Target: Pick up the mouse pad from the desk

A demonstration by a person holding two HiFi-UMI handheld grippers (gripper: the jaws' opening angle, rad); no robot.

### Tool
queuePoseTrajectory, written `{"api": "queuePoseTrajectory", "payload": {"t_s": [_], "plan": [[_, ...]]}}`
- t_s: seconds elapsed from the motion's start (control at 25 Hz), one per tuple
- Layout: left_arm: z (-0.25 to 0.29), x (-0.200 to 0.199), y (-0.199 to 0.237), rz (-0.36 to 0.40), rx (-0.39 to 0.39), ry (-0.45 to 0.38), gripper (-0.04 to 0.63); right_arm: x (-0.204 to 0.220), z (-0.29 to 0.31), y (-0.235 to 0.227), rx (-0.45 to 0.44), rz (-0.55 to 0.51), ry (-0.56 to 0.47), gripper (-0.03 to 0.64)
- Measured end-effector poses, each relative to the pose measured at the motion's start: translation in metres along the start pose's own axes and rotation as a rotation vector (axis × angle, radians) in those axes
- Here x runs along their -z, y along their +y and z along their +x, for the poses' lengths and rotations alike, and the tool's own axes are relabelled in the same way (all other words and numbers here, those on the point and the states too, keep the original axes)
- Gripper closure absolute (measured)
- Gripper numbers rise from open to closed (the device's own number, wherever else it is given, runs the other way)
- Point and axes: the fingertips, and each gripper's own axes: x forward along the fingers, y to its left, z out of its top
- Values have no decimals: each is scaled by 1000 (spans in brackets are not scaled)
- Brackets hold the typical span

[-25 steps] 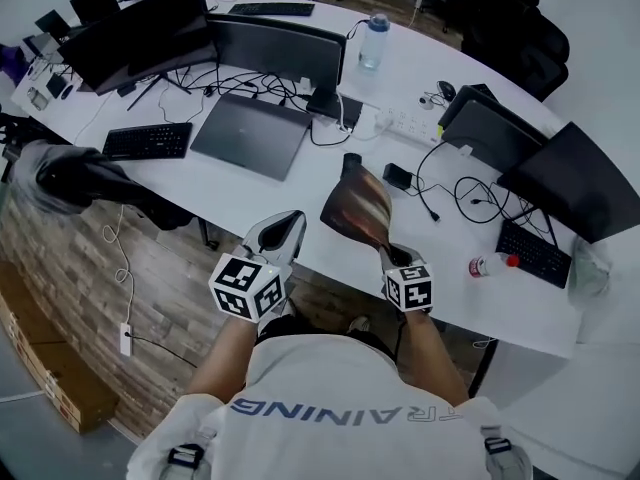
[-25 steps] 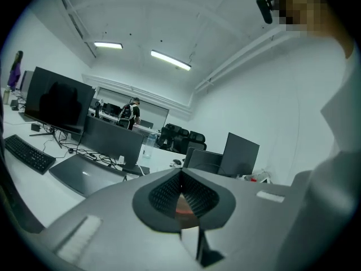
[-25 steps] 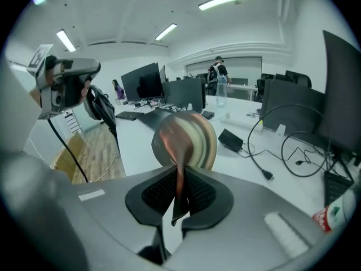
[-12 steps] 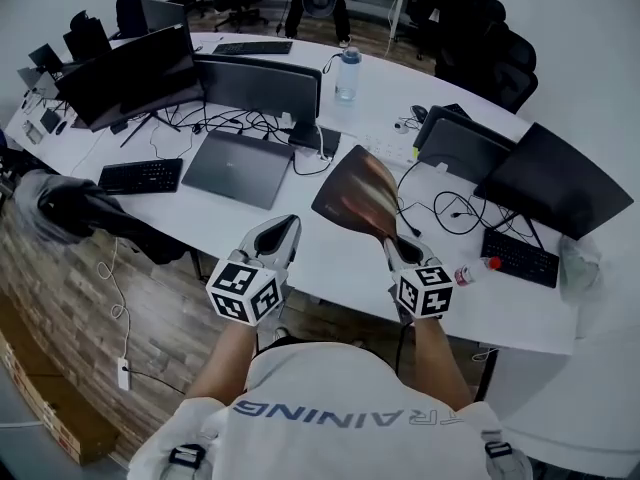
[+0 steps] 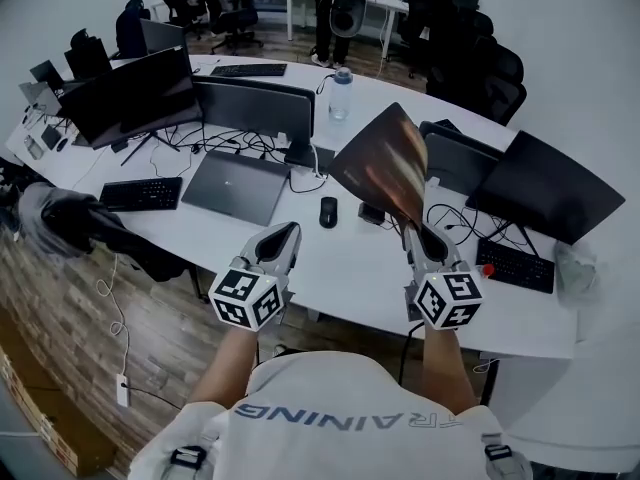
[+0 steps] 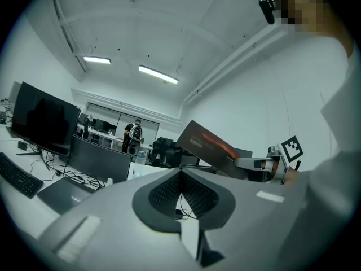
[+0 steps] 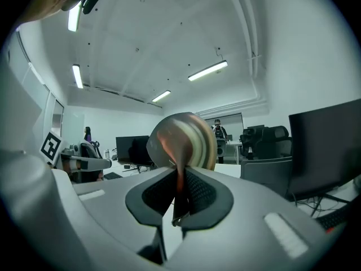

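One mouse pad [image 5: 385,163] edge sits pinched in my right gripper [image 5: 415,230] at one o'clock, clear of the worktop [image 5: 350,268]. My left gripper [image 5: 285,236] is pressed together, empty. Pickup looks done; next, hold firm.

Best open patch is the bare white strip of desk [image 5: 345,268] in the lower middle of the head view, between the left gripper [image 5: 283,236] and the right gripper [image 5: 413,230]. Just above it sits a black mouse [image 5: 328,211], with a small black box [image 5: 372,213] beside it. To the left, a closed laptop [image 5: 240,186] and a keyboard [image 5: 140,194] eat up the desk, and monitors [image 5: 255,108] wall off the back. Right of centre the raised mouse pad [image 5: 385,163] hangs over the desk, clamped in the right gripper. Below it tangled cables [image 5: 455,216] sprawl toward a second keyboard [image 5: 515,266] and a red-capped bottle [image 5: 487,269], so that side's pretty cramped.
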Motion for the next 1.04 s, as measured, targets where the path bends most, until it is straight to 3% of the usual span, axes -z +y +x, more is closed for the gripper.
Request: {"api": "queuePoseTrajectory", "payload": {"t_s": [1.04], "plan": [[4,12,-7,-6,-11,29,595,15,-1,-4,-18,-15,21,569]]}}
